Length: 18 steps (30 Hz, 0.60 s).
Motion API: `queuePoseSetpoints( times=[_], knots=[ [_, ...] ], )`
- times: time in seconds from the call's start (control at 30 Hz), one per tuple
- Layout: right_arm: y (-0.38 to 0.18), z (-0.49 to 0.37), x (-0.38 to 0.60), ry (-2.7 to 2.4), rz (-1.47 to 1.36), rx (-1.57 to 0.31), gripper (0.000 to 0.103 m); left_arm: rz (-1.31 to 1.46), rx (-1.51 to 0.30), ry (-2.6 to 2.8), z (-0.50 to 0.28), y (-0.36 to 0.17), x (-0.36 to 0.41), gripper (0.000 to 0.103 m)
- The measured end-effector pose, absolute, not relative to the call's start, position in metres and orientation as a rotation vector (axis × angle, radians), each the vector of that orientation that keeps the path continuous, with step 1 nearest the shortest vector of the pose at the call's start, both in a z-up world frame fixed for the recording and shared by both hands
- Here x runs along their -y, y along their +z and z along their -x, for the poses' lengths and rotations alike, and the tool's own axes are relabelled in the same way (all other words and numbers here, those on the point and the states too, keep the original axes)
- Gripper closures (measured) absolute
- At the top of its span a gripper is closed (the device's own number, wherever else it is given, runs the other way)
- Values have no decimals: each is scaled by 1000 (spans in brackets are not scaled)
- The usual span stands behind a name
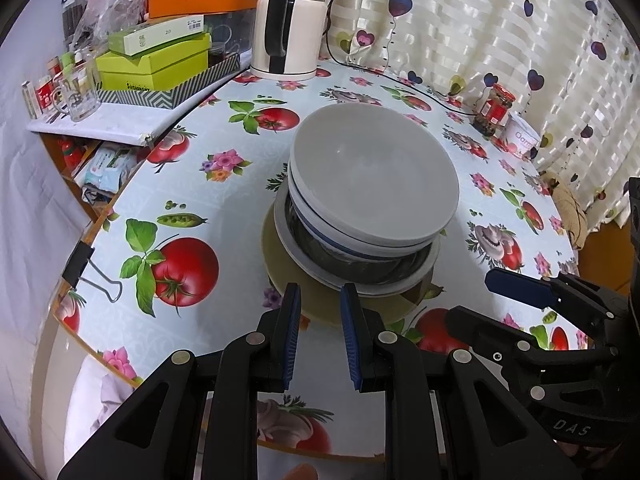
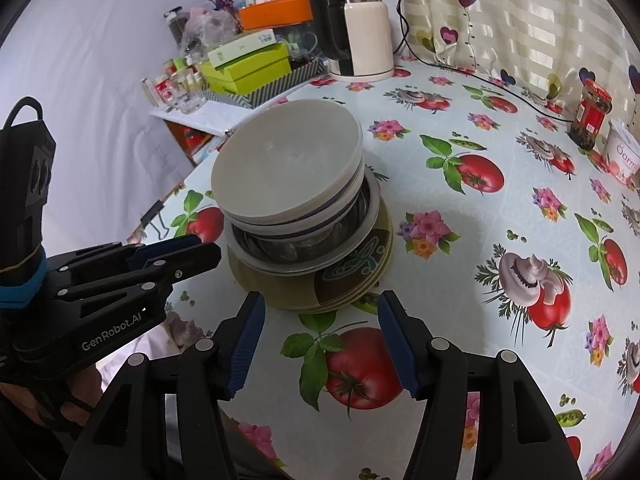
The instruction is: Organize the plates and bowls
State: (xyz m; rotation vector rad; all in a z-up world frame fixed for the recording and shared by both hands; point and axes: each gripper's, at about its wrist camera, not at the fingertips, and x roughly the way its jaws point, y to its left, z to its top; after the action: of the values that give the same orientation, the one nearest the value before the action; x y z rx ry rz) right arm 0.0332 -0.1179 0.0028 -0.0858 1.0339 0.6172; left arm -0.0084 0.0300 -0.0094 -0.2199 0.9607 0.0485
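Nearest, the left gripper [image 1: 320,300] hangs with its jaws partly apart and empty, short of the olive plates [image 1: 320,304]. Beside it, the right gripper [image 2: 320,308] gapes wide, also empty. Mid-table, the stack [image 2: 296,200] rises upright: white bowls [image 1: 376,176] mouth-up, leaning slightly, over a steel bowl [image 1: 360,264] on the flowered tablecloth [image 2: 480,240].

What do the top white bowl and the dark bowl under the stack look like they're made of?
Top white bowl: probably glazed ceramic, maybe melamine; smooth, opaque, soft sheen. Dark bowl: likely stainless steel; its wall shows mirror-like reflections.
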Motion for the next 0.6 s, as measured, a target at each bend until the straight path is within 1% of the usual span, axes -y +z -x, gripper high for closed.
queuePoseSetpoints(
  times=[0.6],
  knots=[
    [2, -35, 115, 617, 90, -1042, 42, 211, -969, 49, 6, -12, -30, 82]
  ],
)
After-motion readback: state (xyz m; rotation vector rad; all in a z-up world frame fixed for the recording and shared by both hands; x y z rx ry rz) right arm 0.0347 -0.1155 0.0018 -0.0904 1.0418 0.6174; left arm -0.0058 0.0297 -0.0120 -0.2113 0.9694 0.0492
